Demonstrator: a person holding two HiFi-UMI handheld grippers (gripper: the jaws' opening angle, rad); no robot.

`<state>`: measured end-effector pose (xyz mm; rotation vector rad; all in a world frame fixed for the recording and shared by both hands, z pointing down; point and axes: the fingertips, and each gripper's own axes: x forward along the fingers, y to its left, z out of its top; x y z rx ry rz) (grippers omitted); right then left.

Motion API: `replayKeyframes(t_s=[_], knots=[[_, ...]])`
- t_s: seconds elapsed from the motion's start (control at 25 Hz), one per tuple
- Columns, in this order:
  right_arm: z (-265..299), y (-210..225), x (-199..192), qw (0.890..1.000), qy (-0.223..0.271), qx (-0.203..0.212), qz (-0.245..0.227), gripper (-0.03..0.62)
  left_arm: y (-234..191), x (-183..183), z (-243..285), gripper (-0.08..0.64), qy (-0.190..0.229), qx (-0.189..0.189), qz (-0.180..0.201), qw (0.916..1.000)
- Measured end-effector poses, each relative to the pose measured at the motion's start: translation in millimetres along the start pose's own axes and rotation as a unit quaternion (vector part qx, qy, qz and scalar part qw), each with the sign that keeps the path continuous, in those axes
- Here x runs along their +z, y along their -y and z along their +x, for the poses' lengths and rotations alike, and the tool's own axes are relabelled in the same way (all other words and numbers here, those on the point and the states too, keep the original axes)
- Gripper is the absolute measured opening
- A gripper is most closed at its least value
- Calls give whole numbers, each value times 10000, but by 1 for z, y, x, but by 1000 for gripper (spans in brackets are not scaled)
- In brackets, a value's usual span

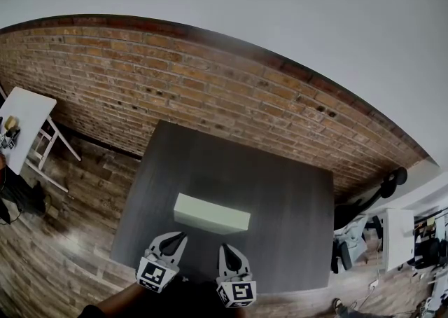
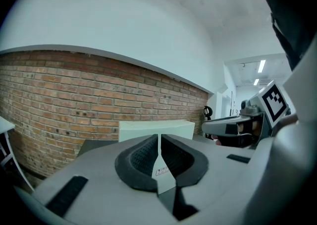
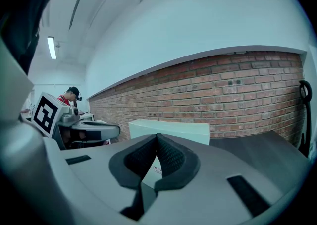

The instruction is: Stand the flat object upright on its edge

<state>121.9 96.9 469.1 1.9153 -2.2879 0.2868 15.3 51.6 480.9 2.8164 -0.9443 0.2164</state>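
A pale green flat box (image 1: 210,214) rests on the dark grey table (image 1: 280,204), just ahead of both grippers. It shows a narrow top face and a taller front face, so it seems to stand on a long edge. My left gripper (image 1: 176,237) is shut and empty, a little short of the box's left end. My right gripper (image 1: 225,247) is shut and empty too, below the box's right half. In the left gripper view the box (image 2: 148,129) rises behind the closed left gripper (image 2: 158,138). The right gripper view shows the box (image 3: 171,131) behind the closed right gripper (image 3: 157,136).
A brick wall (image 1: 210,92) runs behind the table. A white folding table (image 1: 21,124) stands at the far left on the wooden floor (image 1: 77,204). Equipment and a white stand (image 1: 399,239) crowd the right side. A person in red (image 3: 73,96) sits far off.
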Motion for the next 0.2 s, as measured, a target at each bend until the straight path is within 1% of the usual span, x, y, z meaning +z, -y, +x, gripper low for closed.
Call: replayKeyframes(t_s=[0.2], knots=[[2,2,6,9999,98,-1,-22,23,0,3,3,44,36,-36,26,10000]])
